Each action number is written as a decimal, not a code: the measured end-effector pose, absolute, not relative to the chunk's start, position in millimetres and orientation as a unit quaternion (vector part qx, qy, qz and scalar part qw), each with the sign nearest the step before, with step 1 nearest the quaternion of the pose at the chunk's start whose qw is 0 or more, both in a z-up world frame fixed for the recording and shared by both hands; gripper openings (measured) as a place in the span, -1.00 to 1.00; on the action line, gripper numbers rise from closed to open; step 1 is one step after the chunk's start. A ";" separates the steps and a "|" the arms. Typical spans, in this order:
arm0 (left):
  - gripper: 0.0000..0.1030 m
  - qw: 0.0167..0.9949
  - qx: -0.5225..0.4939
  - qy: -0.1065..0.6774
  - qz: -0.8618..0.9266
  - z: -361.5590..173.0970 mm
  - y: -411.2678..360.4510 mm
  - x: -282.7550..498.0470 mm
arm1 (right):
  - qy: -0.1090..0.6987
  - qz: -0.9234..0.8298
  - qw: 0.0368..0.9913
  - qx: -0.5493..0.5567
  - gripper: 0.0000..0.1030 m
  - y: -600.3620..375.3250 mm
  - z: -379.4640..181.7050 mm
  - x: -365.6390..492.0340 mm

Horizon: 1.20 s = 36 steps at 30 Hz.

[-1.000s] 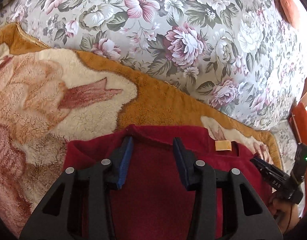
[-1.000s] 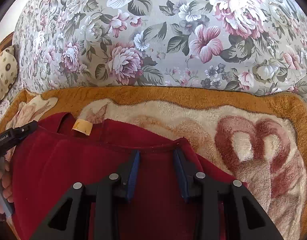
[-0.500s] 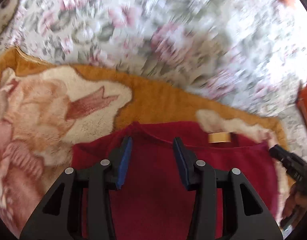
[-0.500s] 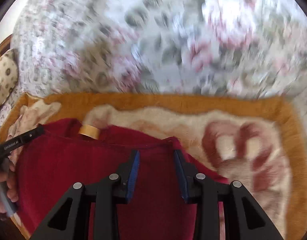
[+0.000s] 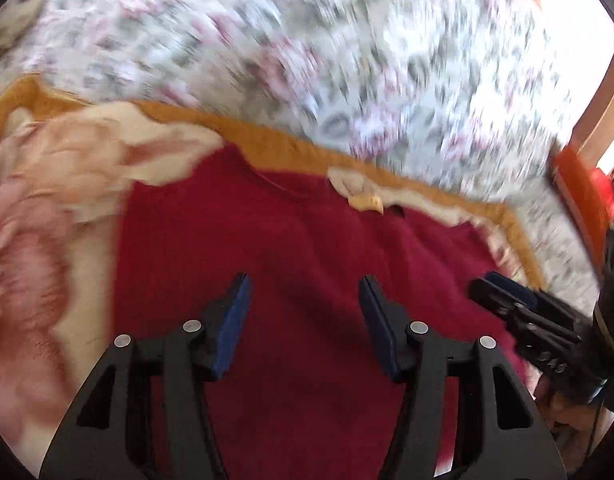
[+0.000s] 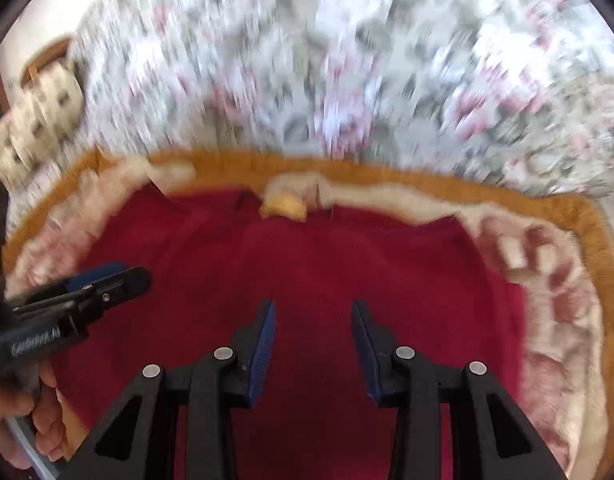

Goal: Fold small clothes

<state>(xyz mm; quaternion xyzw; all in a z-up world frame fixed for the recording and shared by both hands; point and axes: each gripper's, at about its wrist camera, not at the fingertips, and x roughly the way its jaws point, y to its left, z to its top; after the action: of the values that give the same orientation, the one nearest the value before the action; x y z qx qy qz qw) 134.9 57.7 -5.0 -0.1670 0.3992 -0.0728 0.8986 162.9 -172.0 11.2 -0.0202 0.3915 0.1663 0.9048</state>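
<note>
In the left wrist view the left tool (image 5: 303, 300) fills the bottom centre, its blue pads (image 5: 233, 320) spreading apart with nothing pinched, only the red garment (image 5: 307, 248) lying flat beneath the gap. The right tool (image 5: 503, 292) pokes in at the lower right edge. In the right wrist view the right tool (image 6: 313, 320) sits at bottom centre, its jaws also widening and clear of the cloth, while the left tool (image 6: 107, 280) enters from the left, gripped by a hand (image 6: 39, 420). The garment spreads across the middle of both frames, a tan label (image 6: 285, 206) at its upper edge, on a fleecy blanket (image 6: 567, 280) with an orange border; a blurred floral cover (image 6: 347, 60) fills the top.
</note>
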 end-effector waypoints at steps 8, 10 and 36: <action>0.21 0.877 -0.254 0.398 -0.093 -31.0 103.4 -9.2 | 0.315 0.190 0.930 -0.017 -0.28 -172.4 8.4 35.7; 0.21 0.856 -0.291 0.414 -0.110 -47.5 100.4 -18.6 | 0.303 0.184 0.933 -0.056 -0.28 -161.3 8.7 19.5; -0.41 0.797 -0.509 0.325 -0.012 -80.2 138.1 17.6 | 0.301 0.159 0.935 -0.103 -0.27 -147.1 2.6 14.4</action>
<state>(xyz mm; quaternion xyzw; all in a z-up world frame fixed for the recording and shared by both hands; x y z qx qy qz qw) 17.6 138.1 -80.2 -0.5087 0.3246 -0.0115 0.7973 14.4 -147.1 2.6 -0.1027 0.3011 0.1593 0.9346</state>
